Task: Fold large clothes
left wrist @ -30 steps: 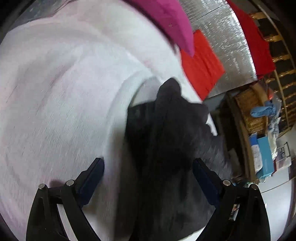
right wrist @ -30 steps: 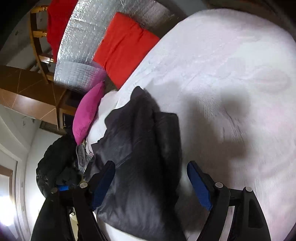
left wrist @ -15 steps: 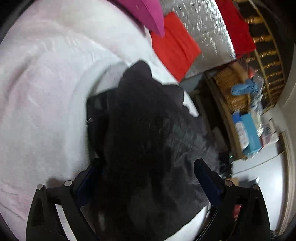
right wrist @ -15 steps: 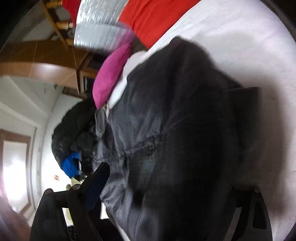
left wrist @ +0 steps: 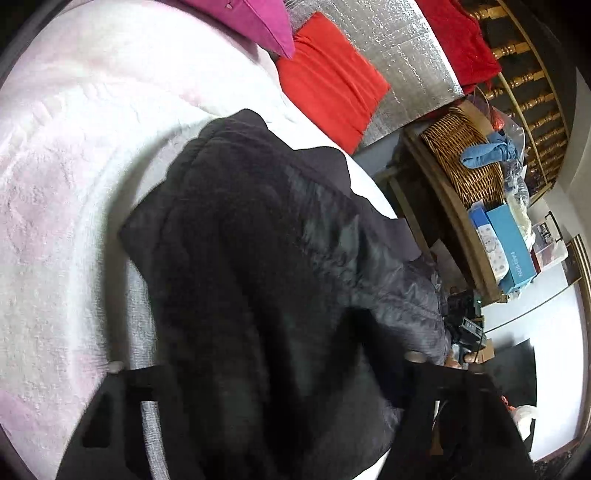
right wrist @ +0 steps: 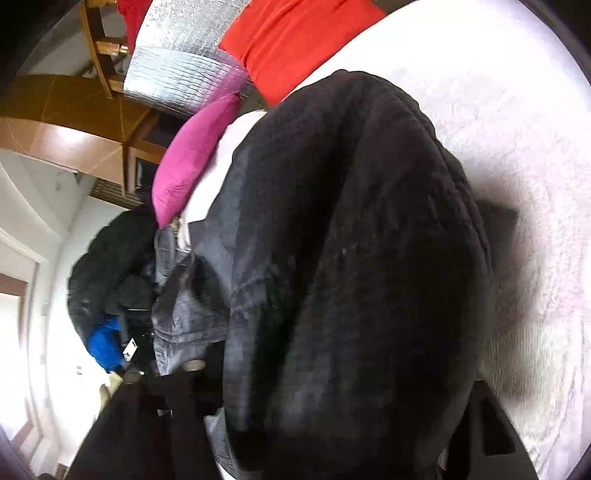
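Observation:
A large dark grey-black jacket [left wrist: 258, 266] lies folded in a bundle on the white fluffy bed cover [left wrist: 62, 184]. It also fills the right wrist view [right wrist: 351, 258]. My left gripper [left wrist: 266, 373] is pushed into the near end of the bundle, jaws wide apart with the cloth between them; the fingertips are hidden by fabric. My right gripper [right wrist: 332, 384] is likewise pressed into the bundle, jaws spread wide around it, tips buried.
A magenta pillow [left wrist: 251, 18] and a red cushion [left wrist: 328, 81] lie at the bed's head by a silver foil panel [left wrist: 402, 55]. A wicker basket [left wrist: 461, 158] and boxes stand on a shelf beside the bed. A pile of dark clothes [right wrist: 110, 266] lies off the bed's side.
Both grippers have moved forward onto the jacket bundle. The blue finger pads, visible before, are now buried in the cloth. The jacket fills both views.

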Action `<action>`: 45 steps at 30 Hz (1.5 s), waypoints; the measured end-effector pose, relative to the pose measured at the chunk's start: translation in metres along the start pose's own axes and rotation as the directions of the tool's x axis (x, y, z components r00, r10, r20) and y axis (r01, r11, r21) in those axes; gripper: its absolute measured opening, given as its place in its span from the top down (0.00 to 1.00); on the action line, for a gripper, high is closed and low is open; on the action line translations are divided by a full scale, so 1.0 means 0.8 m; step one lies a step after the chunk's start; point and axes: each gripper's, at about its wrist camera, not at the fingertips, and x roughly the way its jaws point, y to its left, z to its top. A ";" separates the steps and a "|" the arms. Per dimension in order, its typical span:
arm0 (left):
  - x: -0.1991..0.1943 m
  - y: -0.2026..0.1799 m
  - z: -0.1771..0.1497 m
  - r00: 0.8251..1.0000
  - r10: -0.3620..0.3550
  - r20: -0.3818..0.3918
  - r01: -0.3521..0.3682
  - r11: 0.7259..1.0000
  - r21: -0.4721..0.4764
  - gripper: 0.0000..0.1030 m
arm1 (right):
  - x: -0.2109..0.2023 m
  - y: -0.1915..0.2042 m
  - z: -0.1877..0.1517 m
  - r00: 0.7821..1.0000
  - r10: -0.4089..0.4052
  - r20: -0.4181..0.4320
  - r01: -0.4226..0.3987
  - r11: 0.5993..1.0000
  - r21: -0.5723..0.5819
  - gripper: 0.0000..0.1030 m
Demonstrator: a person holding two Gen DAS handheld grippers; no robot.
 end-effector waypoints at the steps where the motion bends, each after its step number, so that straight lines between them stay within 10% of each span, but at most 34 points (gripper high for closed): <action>1: -0.001 -0.002 0.000 1.000 -0.004 0.007 0.004 1.000 -0.005 0.51 | -0.001 0.003 -0.001 1.000 -0.015 0.005 0.015 1.000 -0.006 0.52; 8: -0.021 -0.034 -0.006 0.998 0.045 0.036 -0.047 0.998 0.043 0.69 | -0.027 0.055 -0.019 0.989 -0.123 0.078 0.128 0.990 -0.061 0.64; 22: -0.101 -0.090 -0.132 0.990 0.113 -0.083 -0.110 0.993 0.043 0.71 | -0.115 0.061 -0.143 0.986 -0.137 0.095 0.138 0.990 -0.001 0.66; 26: -0.097 -0.082 -0.161 0.974 0.176 -0.142 -0.169 0.984 0.057 0.51 | -0.121 0.038 -0.184 0.991 -0.119 0.067 0.117 0.992 0.041 0.64; 31: -0.096 -0.043 -0.154 0.950 0.191 -0.248 -0.215 0.974 -0.075 0.38 | -0.123 0.001 -0.184 0.989 -0.142 0.028 0.136 0.978 0.158 0.37; 36: -0.152 -0.057 -0.123 0.937 0.326 -0.122 -0.332 0.943 -0.031 0.31 | -0.179 0.018 -0.189 0.968 -0.227 0.106 0.215 0.970 0.116 0.36; 40: -0.185 -0.065 -0.092 0.954 0.298 0.038 -0.293 0.951 -0.101 0.25 | -0.221 0.043 -0.175 0.888 -0.382 0.255 0.375 0.924 0.078 0.34; 45: -0.130 -0.085 -0.054 0.971 0.235 0.037 -0.232 0.969 -0.083 0.24 | -0.197 0.084 -0.125 0.911 -0.304 0.279 0.322 0.946 -0.021 0.34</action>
